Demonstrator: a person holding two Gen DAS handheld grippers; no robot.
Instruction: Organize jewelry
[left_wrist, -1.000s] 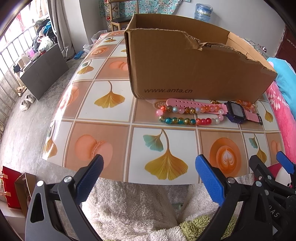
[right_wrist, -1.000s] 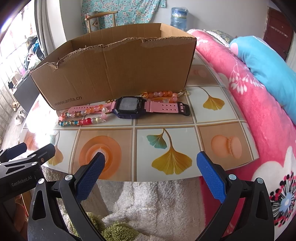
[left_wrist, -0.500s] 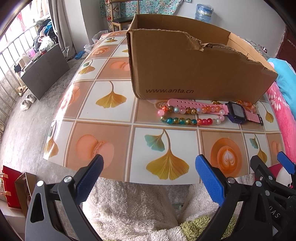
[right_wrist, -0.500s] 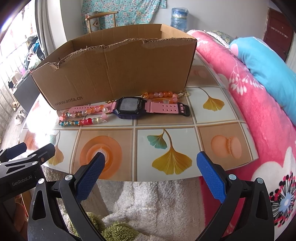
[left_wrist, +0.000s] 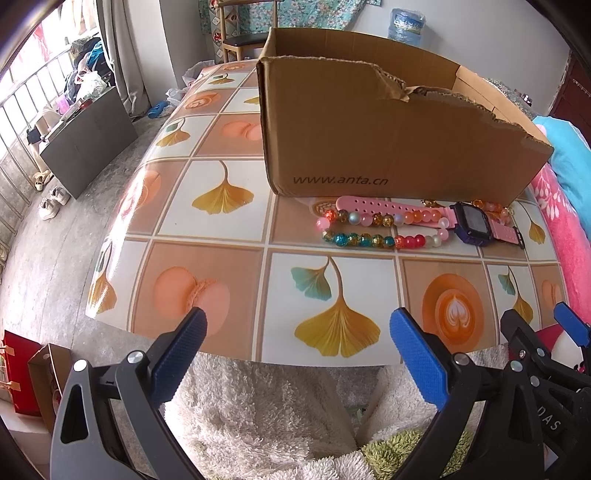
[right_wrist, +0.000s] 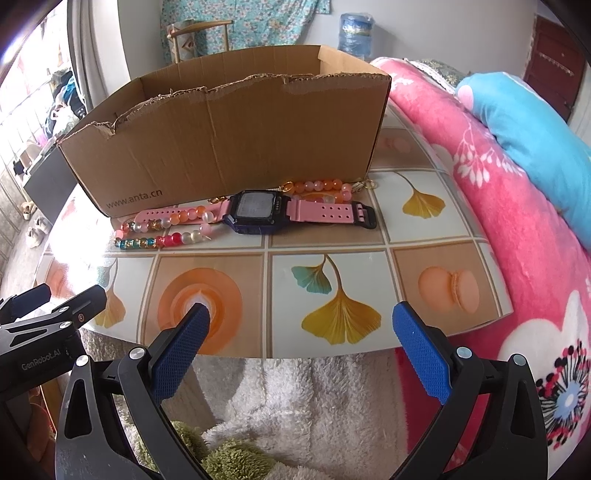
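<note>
A brown cardboard box (left_wrist: 369, 133) (right_wrist: 229, 140) stands on the tiled table (left_wrist: 229, 243) (right_wrist: 325, 236). In front of it lie a pink-strapped digital watch (left_wrist: 471, 223) (right_wrist: 258, 212), a multicoloured bead bracelet (left_wrist: 373, 236) (right_wrist: 159, 236) and an orange bead string (right_wrist: 317, 186) with a gold clasp. My left gripper (left_wrist: 295, 330) hovers open at the table's near edge, holding nothing. My right gripper (right_wrist: 299, 325) is open too, short of the watch, and it shows in the left wrist view (left_wrist: 539, 328) at the lower right.
A pink floral blanket (right_wrist: 517, 229) and a blue pillow (right_wrist: 528, 122) border the table's right side. White fluffy fabric (left_wrist: 258, 417) lies below the near edge. A chair (left_wrist: 240, 40), a water jug (right_wrist: 356, 35) and a grey board (left_wrist: 88, 140) stand further off.
Both grippers have crept slightly forward toward the table; the box and jewelry sit a little lower in the views. Nothing was picked up.
</note>
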